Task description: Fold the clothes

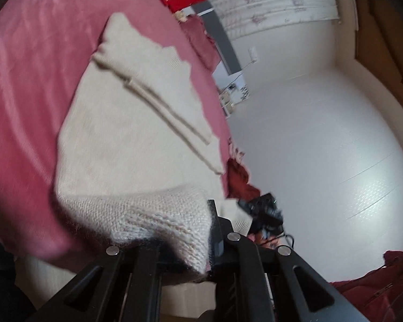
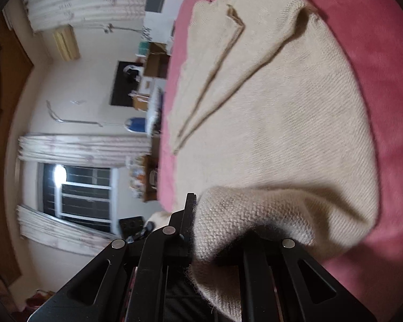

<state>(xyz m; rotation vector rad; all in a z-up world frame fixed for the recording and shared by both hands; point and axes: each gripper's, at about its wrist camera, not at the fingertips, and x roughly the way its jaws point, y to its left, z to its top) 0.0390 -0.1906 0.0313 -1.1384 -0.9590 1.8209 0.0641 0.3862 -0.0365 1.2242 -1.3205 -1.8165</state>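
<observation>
A cream knit sweater [image 1: 126, 123] lies spread across a pink bedspread [image 1: 21, 88], its near edge lifted at two corners. The left tongs [image 1: 185, 238] are clamped on one bunched corner, the right tongs [image 2: 223, 230] on the other. Pale curtains [image 2: 83, 2] and a dark window [image 2: 83, 196] fill the room beyond.

Bedroom with pink-covered bed [image 1: 27, 80] and pale curtains [image 2: 80, 145]

White walls [image 1: 295, 53] meet a glossy white floor [image 1: 322, 161]; a barred window [image 2: 83, 196] shows dark panes with one bright glare, while cardboard boxes [image 2: 155, 61] sit cluttered beside the bed.
</observation>
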